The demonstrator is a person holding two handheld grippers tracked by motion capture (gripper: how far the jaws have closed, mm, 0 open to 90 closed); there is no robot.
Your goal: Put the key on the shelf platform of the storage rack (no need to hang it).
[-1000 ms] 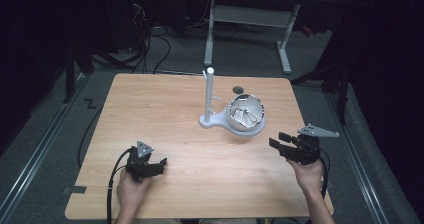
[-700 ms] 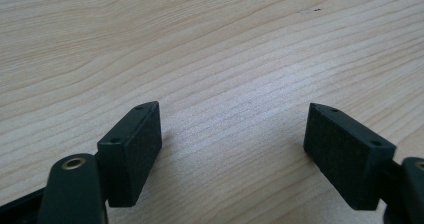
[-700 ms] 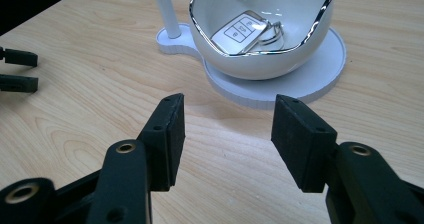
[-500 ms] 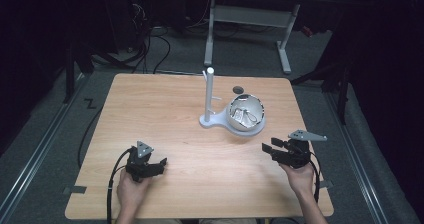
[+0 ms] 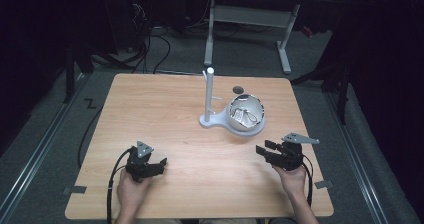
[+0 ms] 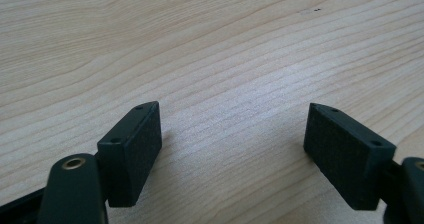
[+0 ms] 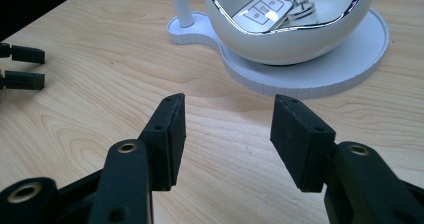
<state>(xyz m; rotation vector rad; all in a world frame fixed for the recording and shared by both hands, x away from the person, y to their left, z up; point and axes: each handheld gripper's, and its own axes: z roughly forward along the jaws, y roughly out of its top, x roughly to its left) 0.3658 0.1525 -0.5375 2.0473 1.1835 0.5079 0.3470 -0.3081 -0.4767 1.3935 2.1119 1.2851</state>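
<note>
A white bowl (image 5: 246,126) tilts on a white base plate (image 5: 212,120) with an upright post (image 5: 210,89), right of the table's middle. A car key fob (image 7: 263,10) and a key ring lie inside the bowl (image 7: 300,39). My right gripper (image 5: 264,151) hovers low in front of the bowl and points left. In the right gripper view my right gripper (image 7: 227,129) is open with bare wood between the pads, and the base plate (image 7: 325,71) lies just ahead. My left gripper (image 5: 161,164) rests at the near left. My left gripper (image 6: 232,144) stands open and empty over bare wood.
The wooden table (image 5: 150,114) has a small dark round hole (image 5: 238,90) behind the bowl. A metal desk frame (image 5: 250,16) and cables stand on the floor beyond the far edge. The left gripper's jaw tips (image 7: 22,66) show at the far left of the right gripper view.
My right gripper has moved left and sunk toward the table, closer to the front of the bowl. The left gripper has stayed where it was.
</note>
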